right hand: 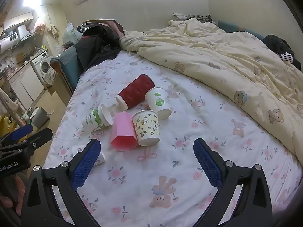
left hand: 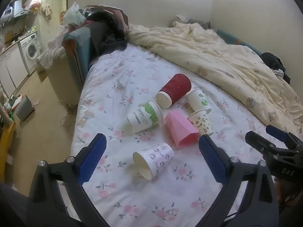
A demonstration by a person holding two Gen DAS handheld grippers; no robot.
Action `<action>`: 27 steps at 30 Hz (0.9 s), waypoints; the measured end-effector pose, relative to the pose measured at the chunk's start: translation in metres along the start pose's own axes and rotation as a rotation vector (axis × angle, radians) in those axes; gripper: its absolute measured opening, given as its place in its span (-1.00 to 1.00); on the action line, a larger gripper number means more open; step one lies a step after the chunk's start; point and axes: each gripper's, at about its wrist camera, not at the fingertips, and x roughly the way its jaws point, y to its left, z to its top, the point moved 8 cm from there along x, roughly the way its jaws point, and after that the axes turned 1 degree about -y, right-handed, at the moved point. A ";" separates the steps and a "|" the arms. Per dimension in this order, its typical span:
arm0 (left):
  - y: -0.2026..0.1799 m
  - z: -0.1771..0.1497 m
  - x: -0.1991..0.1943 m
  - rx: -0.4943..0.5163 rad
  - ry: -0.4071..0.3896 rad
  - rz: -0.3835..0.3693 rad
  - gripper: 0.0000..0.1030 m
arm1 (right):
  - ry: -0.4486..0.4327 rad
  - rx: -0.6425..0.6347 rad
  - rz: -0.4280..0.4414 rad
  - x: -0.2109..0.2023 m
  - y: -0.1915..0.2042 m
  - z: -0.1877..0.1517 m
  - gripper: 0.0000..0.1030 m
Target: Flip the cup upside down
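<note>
Several paper cups lie on the floral bed sheet [left hand: 121, 194]. A white cup with purple flowers [left hand: 153, 159] lies on its side, mouth toward me, between the fingers of my open left gripper [left hand: 152, 141]. A pink cup [left hand: 180, 130], a red ribbed cup [left hand: 175, 89], a green-print "Papercups" cup [left hand: 145, 116], a globe-print cup [left hand: 197, 99] and a cartoon-print cup [left hand: 201, 122] lie beyond. My right gripper [right hand: 146, 145] is open and empty, just short of the pink cup [right hand: 123, 131] and the cartoon-print cup [right hand: 147, 127], which stands upside down.
A cream bear-print duvet [left hand: 217, 56] is bunched along the bed's far right. Dark clothes and bags [left hand: 102, 28] pile at the bed's far left corner. The bed's left edge drops to the floor, with a grey bin [left hand: 23, 107] and a washing machine [left hand: 31, 49].
</note>
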 end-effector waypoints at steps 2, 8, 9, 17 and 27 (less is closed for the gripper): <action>0.002 -0.001 0.000 -0.002 0.008 -0.004 0.88 | 0.001 0.000 -0.002 0.000 0.000 0.000 0.96; 0.002 0.003 0.002 0.008 0.012 0.005 0.88 | -0.005 -0.001 -0.001 -0.001 0.000 0.000 0.96; 0.000 0.002 0.002 0.014 0.011 0.011 0.88 | -0.004 -0.001 -0.001 -0.001 0.000 0.000 0.96; 0.000 0.001 0.000 0.018 0.008 0.012 0.88 | -0.001 -0.008 0.004 -0.002 -0.001 0.004 0.96; -0.001 0.001 -0.001 0.016 0.010 0.011 0.88 | -0.002 -0.003 0.004 -0.001 0.003 0.000 0.96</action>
